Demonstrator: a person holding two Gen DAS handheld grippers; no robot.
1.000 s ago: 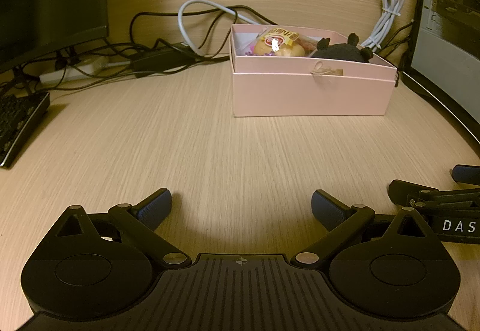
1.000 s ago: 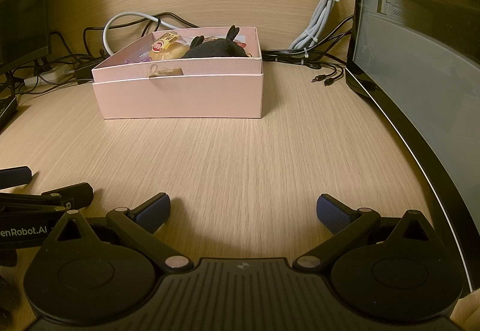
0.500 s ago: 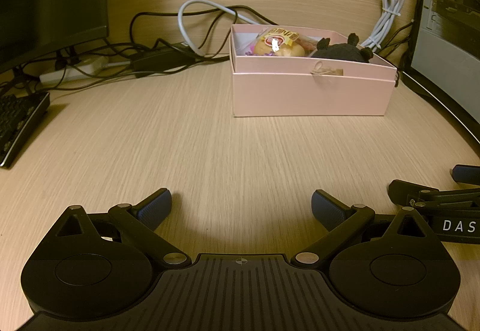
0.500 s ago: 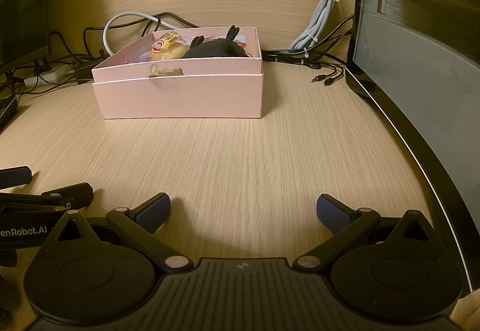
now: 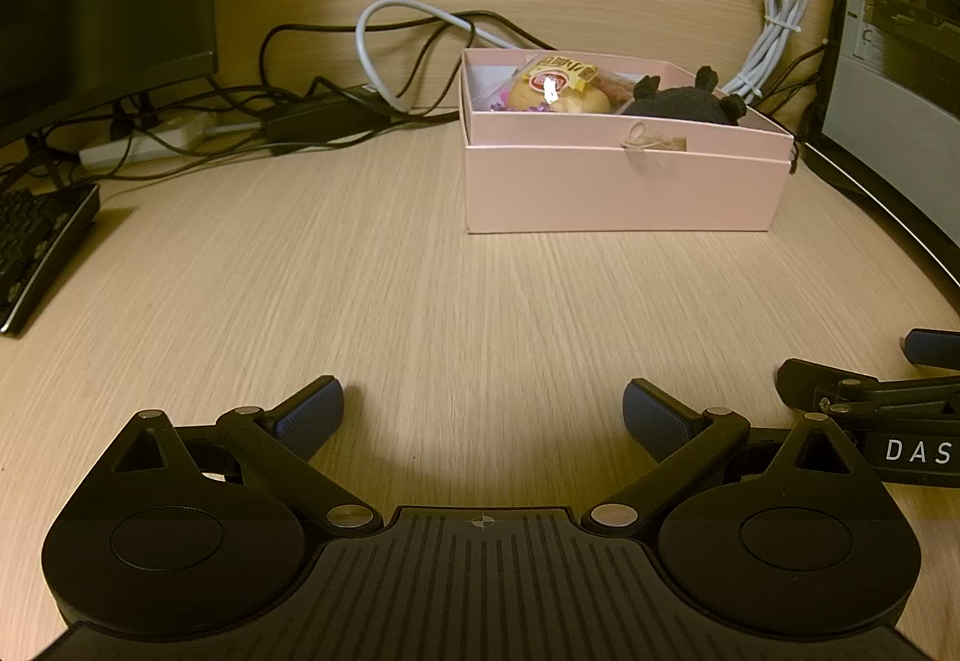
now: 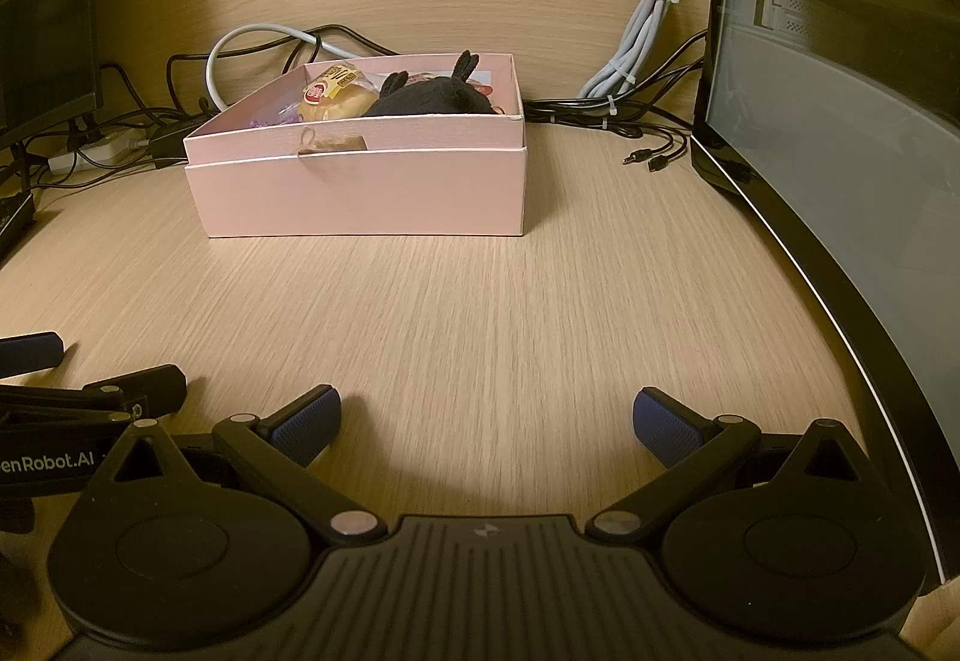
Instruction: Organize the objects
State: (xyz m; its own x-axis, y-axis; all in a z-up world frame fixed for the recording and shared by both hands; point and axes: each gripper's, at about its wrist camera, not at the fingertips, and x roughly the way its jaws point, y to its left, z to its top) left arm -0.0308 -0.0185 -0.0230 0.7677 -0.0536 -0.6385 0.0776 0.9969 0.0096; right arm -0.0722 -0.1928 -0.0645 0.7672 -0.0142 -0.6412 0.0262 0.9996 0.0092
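Ahead, cables [image 5: 384, 61] crowd behind the pink box [image 5: 624, 187]; left gripper [image 5: 483, 412], right gripper [image 6: 486, 421] — both spread, empty.

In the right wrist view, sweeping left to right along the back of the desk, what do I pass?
Monitor → pink box → bundled grey cable → loose audio plugs → computer case.

White "DAS" readable on right gripper [image 5: 918, 403]; "enRobot.AI" on left gripper [image 6: 90, 403]. Snack packet [image 5: 558, 82] print probably Chinese, illegible.
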